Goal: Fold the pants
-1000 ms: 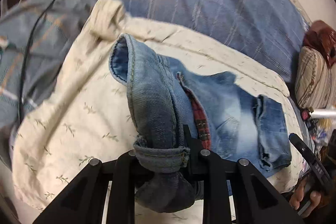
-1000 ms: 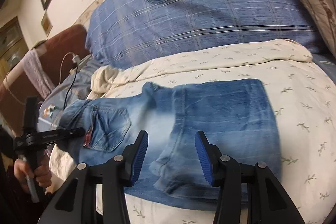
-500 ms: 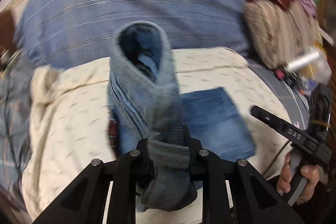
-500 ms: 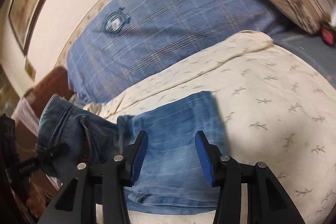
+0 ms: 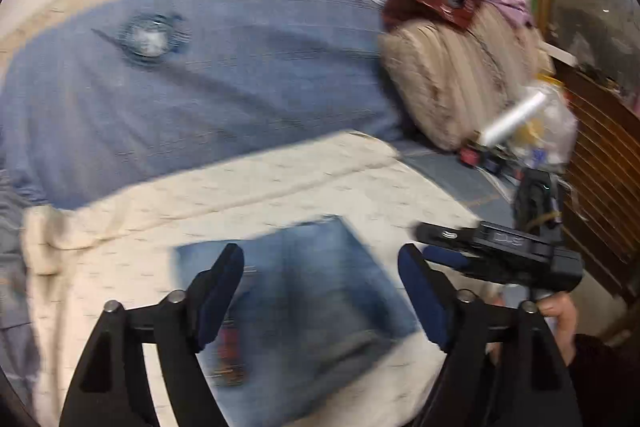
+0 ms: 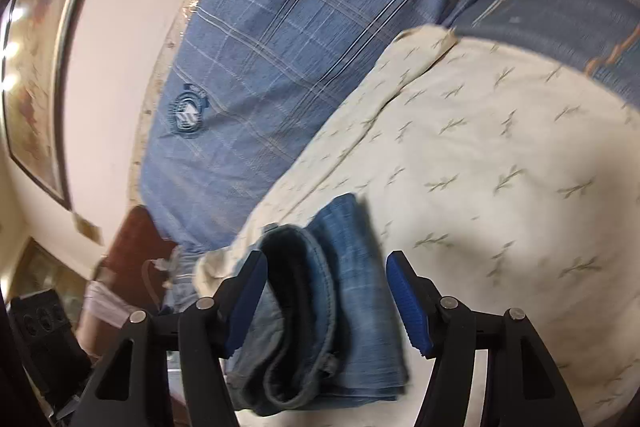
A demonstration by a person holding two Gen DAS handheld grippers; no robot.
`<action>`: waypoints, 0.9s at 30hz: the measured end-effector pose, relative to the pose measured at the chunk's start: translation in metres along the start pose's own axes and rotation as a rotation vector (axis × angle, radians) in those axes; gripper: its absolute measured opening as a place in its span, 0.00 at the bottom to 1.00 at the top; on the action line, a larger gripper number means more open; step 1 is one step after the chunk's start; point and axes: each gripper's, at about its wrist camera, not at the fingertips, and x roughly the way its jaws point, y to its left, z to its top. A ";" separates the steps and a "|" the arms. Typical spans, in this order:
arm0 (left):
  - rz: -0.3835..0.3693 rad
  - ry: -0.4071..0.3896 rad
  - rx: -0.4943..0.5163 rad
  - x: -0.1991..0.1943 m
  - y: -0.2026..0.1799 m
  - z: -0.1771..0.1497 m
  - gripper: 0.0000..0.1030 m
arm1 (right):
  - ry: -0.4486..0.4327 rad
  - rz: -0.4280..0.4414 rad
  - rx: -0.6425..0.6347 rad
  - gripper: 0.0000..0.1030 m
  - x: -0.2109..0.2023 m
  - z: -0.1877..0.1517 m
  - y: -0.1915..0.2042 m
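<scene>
The faded blue denim pants [image 5: 304,291] lie folded into a compact rectangle on the cream bedspread with a small leaf print [image 5: 120,267], near the front edge of the bed. In the left wrist view the picture is blurred, but the bundle reads as a flat blue block with a strip of red lining showing at its left near edge. In the right wrist view the pants [image 6: 356,299] show a looped waistband standing open on the left of the stack, its dark inside visible, with flatter washed denim layers to its right.

The left gripper [image 5: 320,291] hangs above the pants with its dark blue padded fingers [image 5: 218,291] spread wide, holding nothing. The right gripper [image 6: 326,301] also has its blue ribbed fingers [image 6: 408,307] wide apart, straddling the folded bundle; whether the pads touch the cloth cannot be told.

Behind the bedspread lies a blue checked cover with a round crest [image 6: 256,39], and a beige striped cushion [image 5: 452,83] sits far right.
</scene>
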 end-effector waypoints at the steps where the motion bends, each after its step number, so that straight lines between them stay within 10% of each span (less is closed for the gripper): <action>1: 0.050 0.033 0.002 0.000 0.013 -0.004 0.79 | 0.022 0.005 0.004 0.66 0.003 -0.002 0.001; 10: 0.137 0.282 -0.181 0.044 0.075 -0.088 0.78 | 0.246 -0.047 0.017 0.66 0.061 -0.021 0.010; 19: 0.044 0.302 -0.177 0.061 0.045 -0.108 0.77 | 0.330 -0.049 -0.183 0.76 0.089 -0.052 0.050; 21: 0.013 0.303 -0.213 0.064 0.050 -0.110 0.76 | 0.337 -0.124 -0.278 0.24 0.096 -0.060 0.059; 27: -0.012 0.269 -0.189 0.066 0.041 -0.088 0.71 | 0.161 -0.135 -0.418 0.13 0.068 -0.059 0.083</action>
